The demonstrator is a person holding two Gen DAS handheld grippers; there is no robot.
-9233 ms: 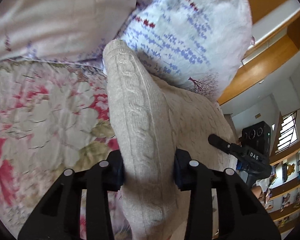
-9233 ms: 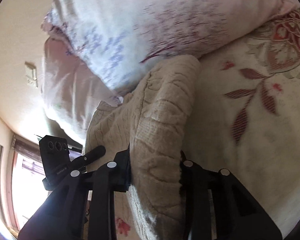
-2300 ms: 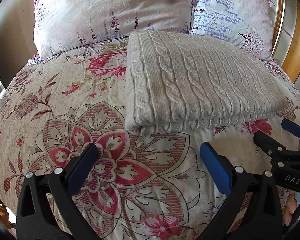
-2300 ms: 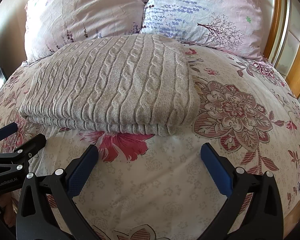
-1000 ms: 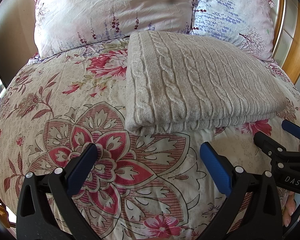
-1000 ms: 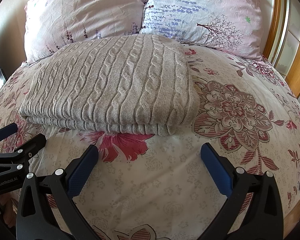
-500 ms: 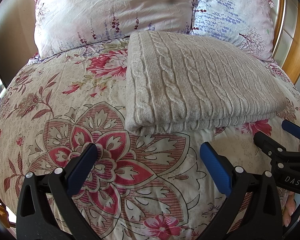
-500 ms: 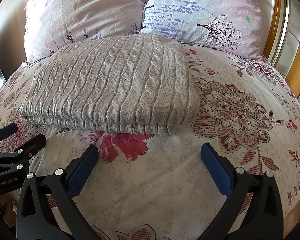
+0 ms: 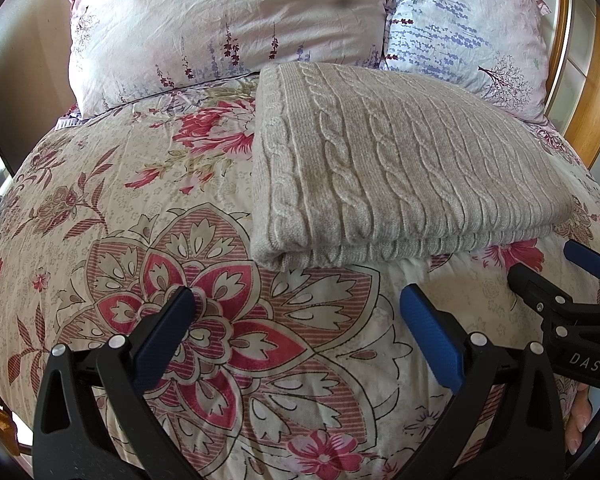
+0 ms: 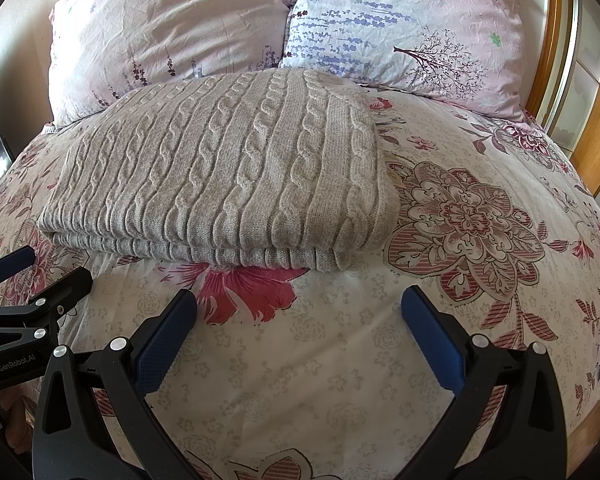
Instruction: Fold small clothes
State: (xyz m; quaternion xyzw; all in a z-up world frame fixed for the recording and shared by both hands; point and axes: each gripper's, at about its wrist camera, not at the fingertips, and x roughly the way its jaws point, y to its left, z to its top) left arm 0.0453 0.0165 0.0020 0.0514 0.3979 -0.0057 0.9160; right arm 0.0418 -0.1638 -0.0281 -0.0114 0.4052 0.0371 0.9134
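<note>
The sweater (image 9: 396, 172) lay folded into a neat rectangle on the flowered bedspread (image 9: 140, 208), its far edge up against the two pillows: the pink pillow (image 9: 228, 20) on the left and the lavender-print pillow (image 10: 404, 20) on the right. Cable ribs ran across the top layer, and the stacked edges faced the cameras. The left gripper (image 9: 300, 320) hung just short of the near left corner with its jaws wide apart and nothing between them. The right gripper (image 10: 300, 316) hung before the near right corner, its jaws equally wide and holding nothing. Each gripper showed at the edge of the other's view, well clear of the knit. To my judgement the fold was finished and the step in hand was the release. Any next move would call only for smoothing or squaring an edge, if that. Nothing lay between jaws and sweater. A wooden headboard (image 10: 596, 128) stood at the far right, clear of the work.
</note>
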